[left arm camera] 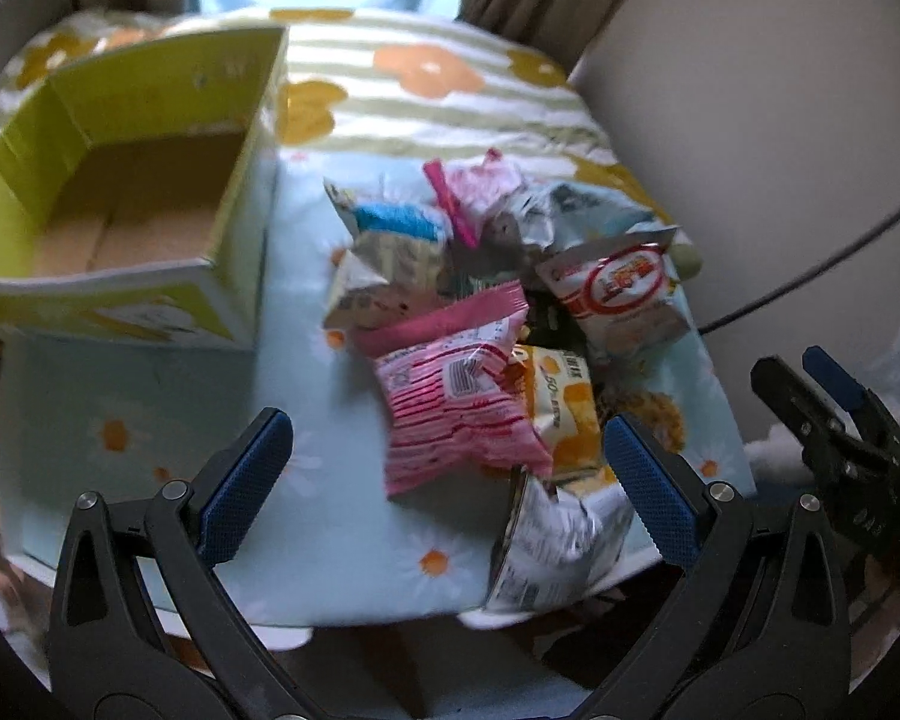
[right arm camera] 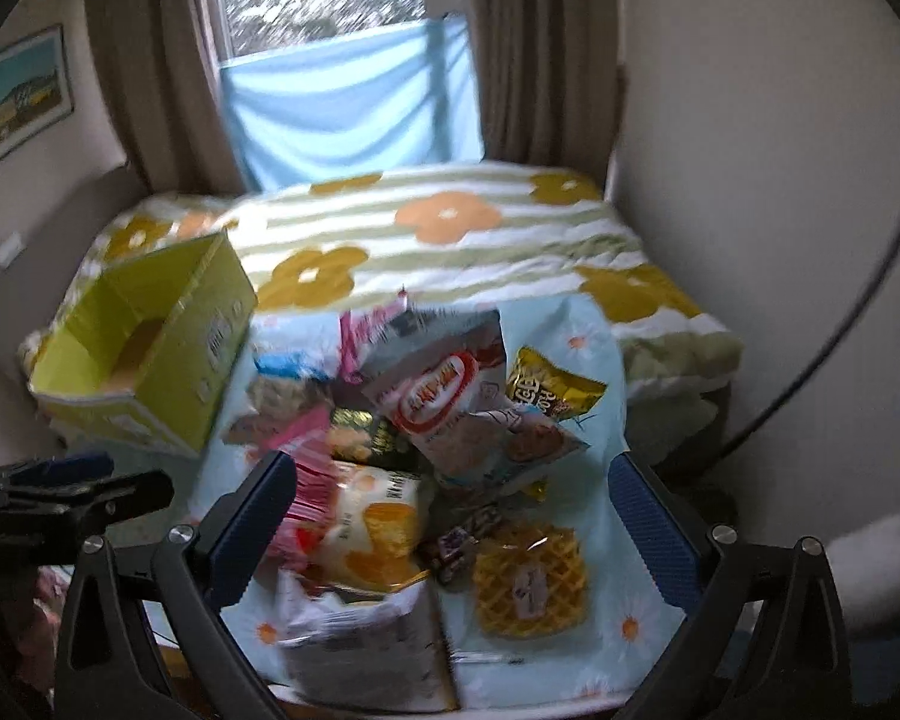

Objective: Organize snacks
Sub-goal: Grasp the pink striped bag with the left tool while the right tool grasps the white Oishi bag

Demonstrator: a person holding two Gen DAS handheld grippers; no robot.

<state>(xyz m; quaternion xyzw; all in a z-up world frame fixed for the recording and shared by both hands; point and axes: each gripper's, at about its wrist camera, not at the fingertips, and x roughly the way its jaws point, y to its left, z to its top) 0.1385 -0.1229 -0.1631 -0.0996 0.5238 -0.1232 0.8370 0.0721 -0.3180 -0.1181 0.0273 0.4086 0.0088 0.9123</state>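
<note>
A pile of snack packets lies on a small table with a light blue daisy cloth [left arm camera: 150, 420]. A pink striped packet [left arm camera: 456, 408] is at the front of the pile, with an orange and white packet [left arm camera: 564, 414] beside it and a white and red packet [left arm camera: 624, 288] behind. An open yellow-green cardboard box [left arm camera: 132, 180] stands at the left, empty inside; it also shows in the right wrist view [right arm camera: 150, 348]. My left gripper [left arm camera: 444, 480] is open above the front of the pile. My right gripper [right arm camera: 450, 510] is open over the pile, near a waffle packet [right arm camera: 528, 582].
A bed with a flowered striped cover [right arm camera: 450, 228] lies behind the table. A wall [right arm camera: 750, 180] and a black cable [right arm camera: 840, 312] are at the right. Curtains [right arm camera: 546, 48] and a window are at the back. The right gripper shows at the right edge of the left wrist view [left arm camera: 834, 414].
</note>
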